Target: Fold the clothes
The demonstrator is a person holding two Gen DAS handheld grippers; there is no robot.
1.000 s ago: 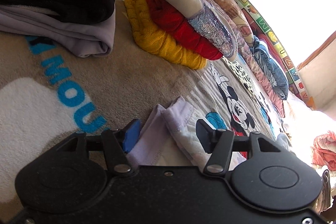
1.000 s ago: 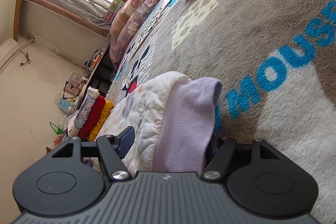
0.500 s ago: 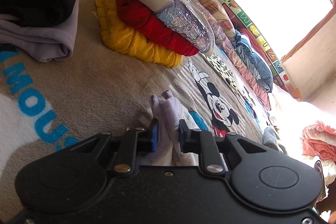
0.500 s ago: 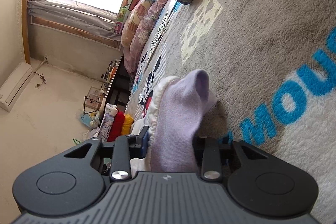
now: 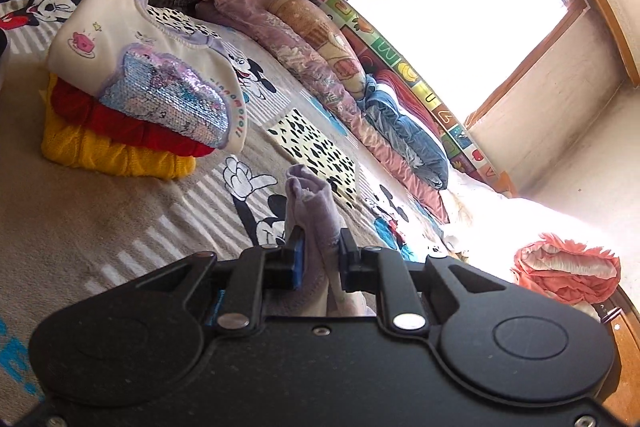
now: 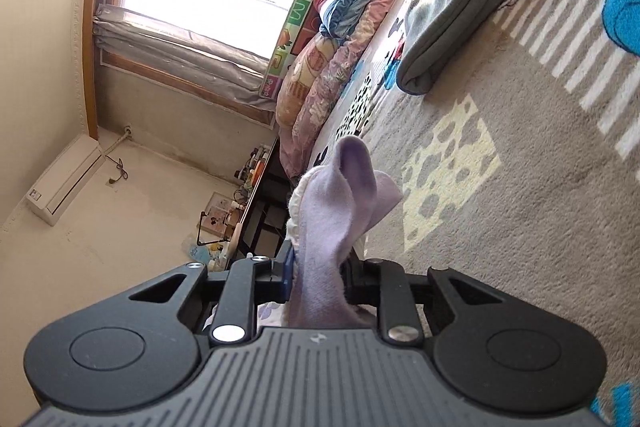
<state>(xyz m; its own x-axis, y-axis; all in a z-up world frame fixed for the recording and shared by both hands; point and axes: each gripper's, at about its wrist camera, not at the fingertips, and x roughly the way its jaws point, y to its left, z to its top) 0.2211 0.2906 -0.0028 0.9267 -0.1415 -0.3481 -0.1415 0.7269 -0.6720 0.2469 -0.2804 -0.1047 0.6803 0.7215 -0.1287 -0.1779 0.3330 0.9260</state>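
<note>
Above the blanket (image 5: 100, 219), both grippers' jaws clamp the lilac garment (image 5: 316, 211), right's closing

Both wrist views low over blanket (image 5: 120, 211)

My left gripper (image 5: 320, 251) was matte black with silver pivot screws and a blue pad; my right gripper (image 6: 319, 269) matched, plus a ribbed grey top.

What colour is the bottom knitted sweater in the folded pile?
Yellow: the bottom knitted sweater lies under a red one, clearest in the left wrist view.
</note>
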